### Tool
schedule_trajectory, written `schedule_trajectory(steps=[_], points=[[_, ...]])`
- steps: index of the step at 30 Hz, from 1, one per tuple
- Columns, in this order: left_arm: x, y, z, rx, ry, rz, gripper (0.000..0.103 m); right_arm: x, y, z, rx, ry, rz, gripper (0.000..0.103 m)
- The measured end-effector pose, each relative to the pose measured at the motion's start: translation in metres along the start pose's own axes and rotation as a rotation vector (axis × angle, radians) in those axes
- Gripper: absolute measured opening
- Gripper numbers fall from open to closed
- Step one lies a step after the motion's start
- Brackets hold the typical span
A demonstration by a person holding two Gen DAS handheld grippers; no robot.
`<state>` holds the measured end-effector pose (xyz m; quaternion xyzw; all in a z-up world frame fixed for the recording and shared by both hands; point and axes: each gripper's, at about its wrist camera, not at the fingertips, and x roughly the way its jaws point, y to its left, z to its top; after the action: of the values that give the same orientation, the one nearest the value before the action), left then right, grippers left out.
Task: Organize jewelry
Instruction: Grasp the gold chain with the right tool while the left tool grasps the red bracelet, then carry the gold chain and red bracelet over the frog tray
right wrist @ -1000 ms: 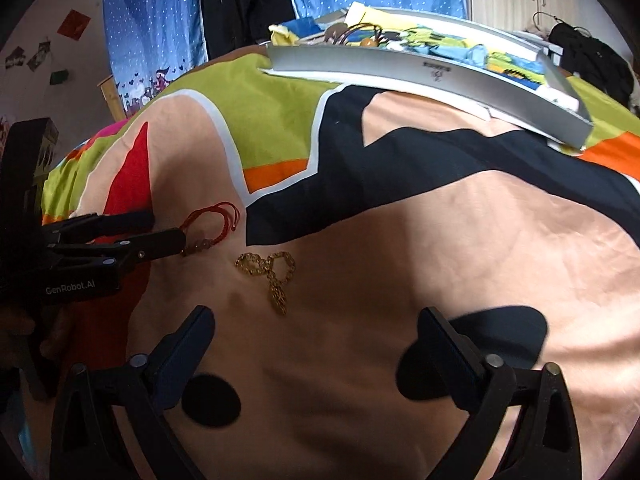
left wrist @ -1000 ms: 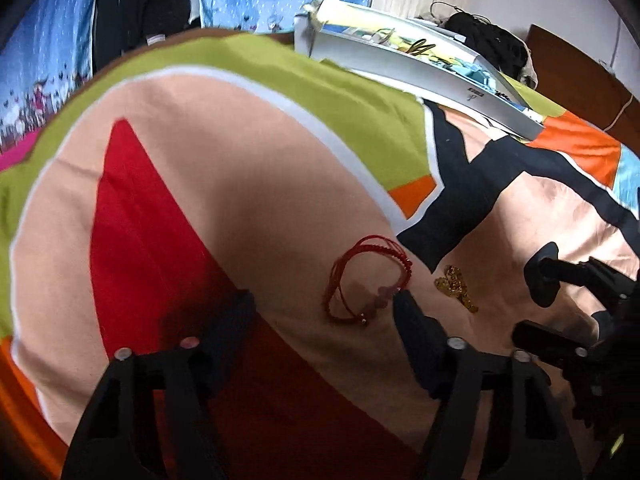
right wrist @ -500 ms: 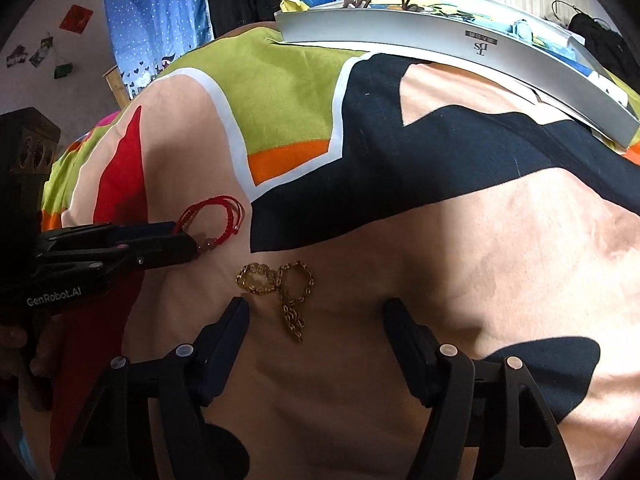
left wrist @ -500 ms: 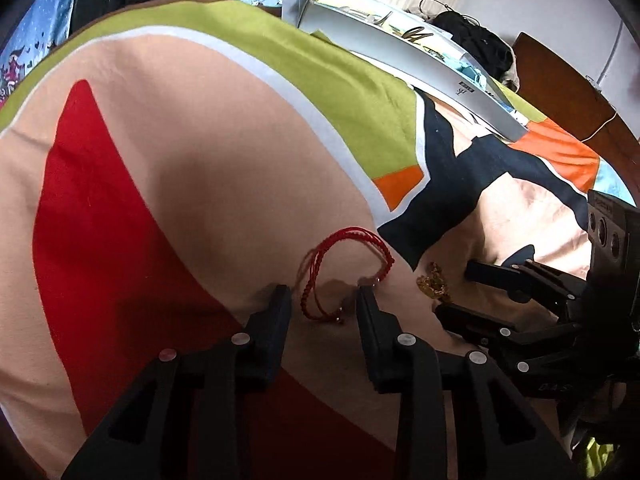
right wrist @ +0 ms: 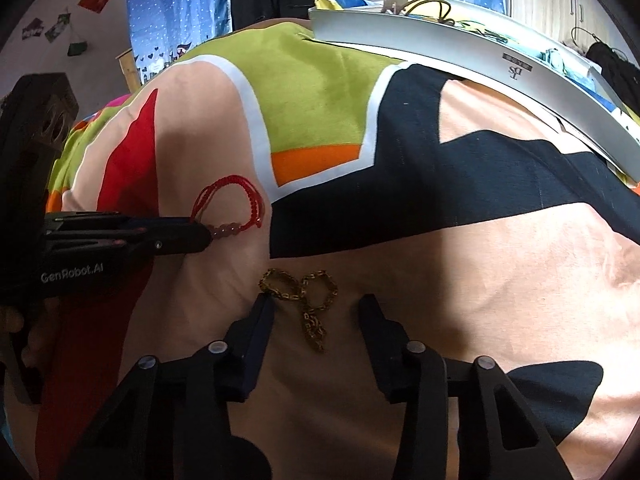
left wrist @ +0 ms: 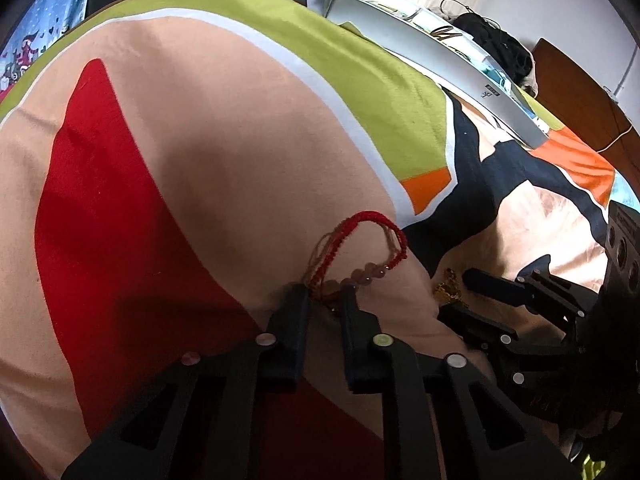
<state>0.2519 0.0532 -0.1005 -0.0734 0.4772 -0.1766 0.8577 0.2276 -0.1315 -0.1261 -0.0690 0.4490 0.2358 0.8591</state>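
A red cord bracelet (left wrist: pixel 394 236) with pinkish beads lies on the patterned bedspread (left wrist: pixel 224 168). My left gripper (left wrist: pixel 324 294) has its fingers pinched on the bracelet's near, beaded end. From the right wrist view the same left gripper (right wrist: pixel 206 236) reaches in from the left, its tip at the red bracelet (right wrist: pixel 240 182). A gold chain (right wrist: pixel 314 326) lies coiled on the peach patch. Open, my right gripper (right wrist: pixel 314 308) stands with one finger on each side of the chain. In the left wrist view the gold chain (left wrist: pixel 448 288) is mostly hidden by the right gripper (left wrist: pixel 456 294).
A long grey box (right wrist: pixel 480 52) with a small logo lies across the far side of the bed, with assorted items inside; the grey box (left wrist: pixel 420 56) also shows at top right. Blue dotted curtains and dark clothing hang behind. A wooden headboard (left wrist: pixel 580 92) is at far right.
My left gripper moved onto the red bracelet and its fingers narrowed from wide open to pinched on it. My right gripper came forward over the gold chain and its fingers drew closer.
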Motion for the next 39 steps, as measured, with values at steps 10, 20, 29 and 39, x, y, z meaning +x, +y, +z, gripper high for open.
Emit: schedule_trajectory(steps=[10, 20, 29, 39], points=[[0.002, -0.003, 0.001, 0.001, -0.003, 0.003, 0.003, 0.001, 0.002, -0.003, -0.008, -0.002, -0.022, 0.01], [-0.01, -0.015, 0.001, 0.043, -0.067, 0.029, 0.001, -0.009, 0.004, -0.003, -0.001, -0.063, -0.025, 0.008], [-0.034, -0.041, -0.008, 0.087, -0.123, 0.042, 0.001, -0.04, -0.007, -0.01, 0.068, -0.142, 0.004, 0.008], [-0.054, -0.065, -0.021, 0.079, -0.122, 0.055, 0.0, -0.077, -0.012, -0.014, 0.075, -0.191, 0.021, 0.007]])
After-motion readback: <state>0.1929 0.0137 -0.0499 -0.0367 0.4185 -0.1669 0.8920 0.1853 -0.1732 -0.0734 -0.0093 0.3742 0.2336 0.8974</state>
